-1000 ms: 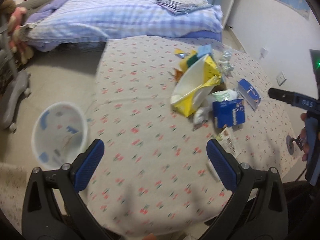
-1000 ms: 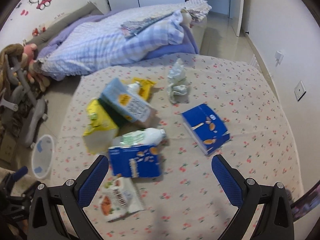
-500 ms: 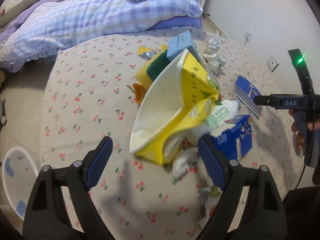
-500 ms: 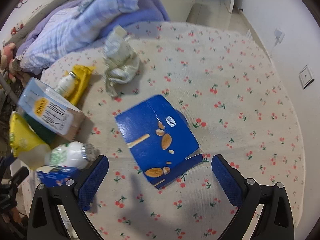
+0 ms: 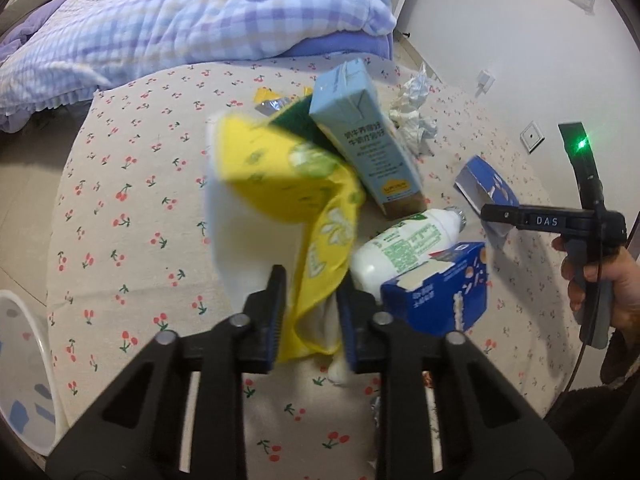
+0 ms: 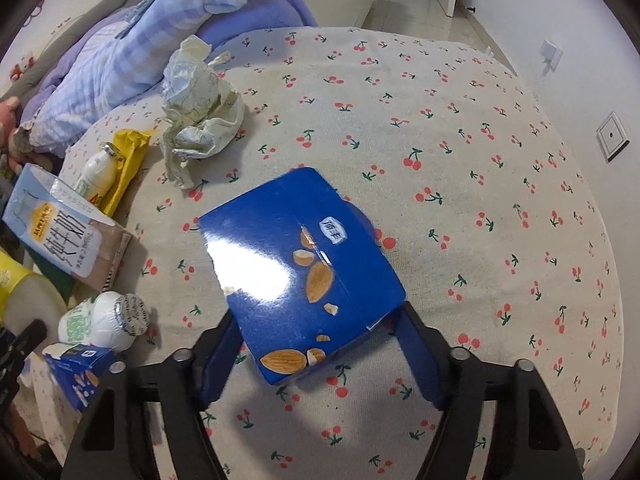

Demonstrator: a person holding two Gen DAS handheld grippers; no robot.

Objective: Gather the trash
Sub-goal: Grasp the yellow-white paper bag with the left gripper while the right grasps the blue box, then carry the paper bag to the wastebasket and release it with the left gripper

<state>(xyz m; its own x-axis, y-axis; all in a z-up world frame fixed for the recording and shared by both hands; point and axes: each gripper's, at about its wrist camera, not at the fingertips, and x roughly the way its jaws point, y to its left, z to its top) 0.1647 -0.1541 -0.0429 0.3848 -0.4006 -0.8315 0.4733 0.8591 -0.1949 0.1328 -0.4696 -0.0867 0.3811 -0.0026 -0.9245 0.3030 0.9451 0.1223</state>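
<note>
Trash lay scattered on a round table with a cherry-print cloth. In the left wrist view, the left gripper sat low centre, its jaws closing on the lower edge of a yellow bag, blue pads against the wrinkled plastic, bag blurred and lifted up toward frame centre. Right of it lay a pale blue carton, a white bottle and a small blue box; crumpled paper sat upper right. A white bin showed at the lower left edge. A hand at right edge held the other tool. In the right wrist view, the right gripper at bottom centre was closing around the near end of a flat blue almond box at frame centre; whether the pads pressed it yet could not be told. A purple checked duvet filled the upper left.
</note>
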